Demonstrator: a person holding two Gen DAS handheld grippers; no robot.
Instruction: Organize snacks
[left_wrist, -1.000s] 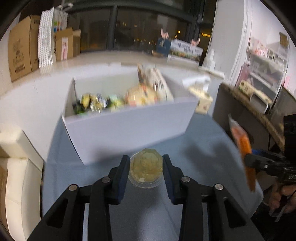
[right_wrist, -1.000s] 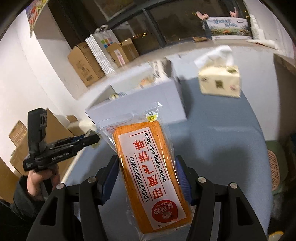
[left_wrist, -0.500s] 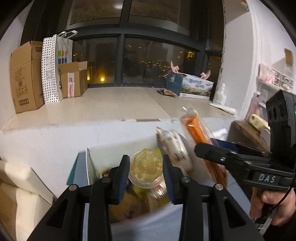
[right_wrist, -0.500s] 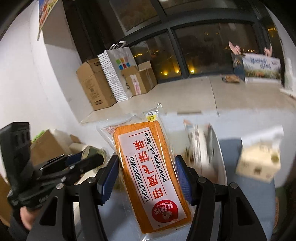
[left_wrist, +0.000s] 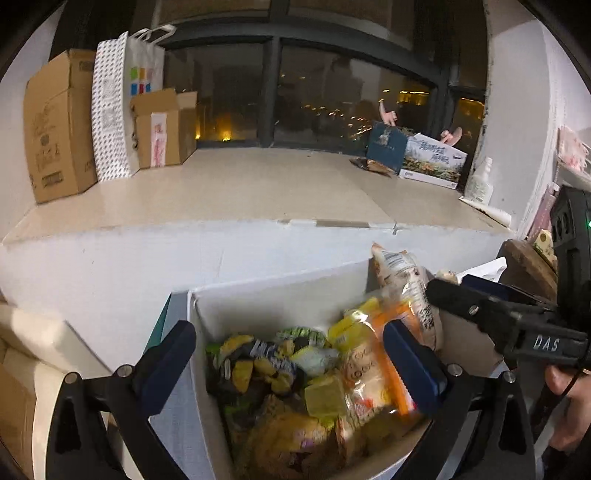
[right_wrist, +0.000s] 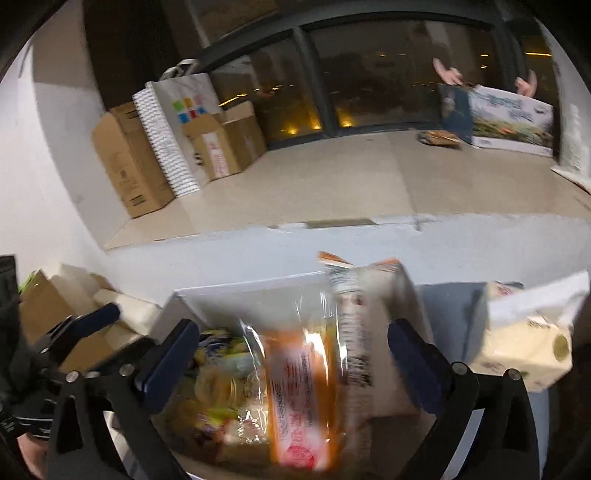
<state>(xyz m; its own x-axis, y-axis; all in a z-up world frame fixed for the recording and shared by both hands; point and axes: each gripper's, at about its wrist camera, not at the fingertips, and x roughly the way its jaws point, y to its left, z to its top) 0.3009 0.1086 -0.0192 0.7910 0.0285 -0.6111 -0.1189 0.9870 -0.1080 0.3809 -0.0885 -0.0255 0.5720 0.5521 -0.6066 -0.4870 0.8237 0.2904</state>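
Landmark: white box (left_wrist: 280, 299), open-topped, already heaped with wrapped snacks; every place below is given from it.
Left gripper (left_wrist: 295, 365): over the box's near-left corner. Its jaws are opening and stand wide with nothing between them. A second ago they were clamped on a round clear-lidded cup short of the box; I cannot pick that cup out of the heap now.
Right gripper (right_wrist: 295, 362): over the box's middle, jaws opening, wide apart, pads clear of the packet.
Orange cake packet (right_wrist: 299, 398): blurred, lying loose below and between the right jaws, over the box contents. Half a second ago it was gripped upright.
Other contents: small yellow and green wrapped sweets (left_wrist: 266, 362) at the box's left; a tall printed bag (left_wrist: 402, 280) leaning at its right wall.
Tissue pack (right_wrist: 524, 350): outside the box, to its right.
Judgement: both items released into the box; this pair looks delivered, and both claws are free for further snacks.
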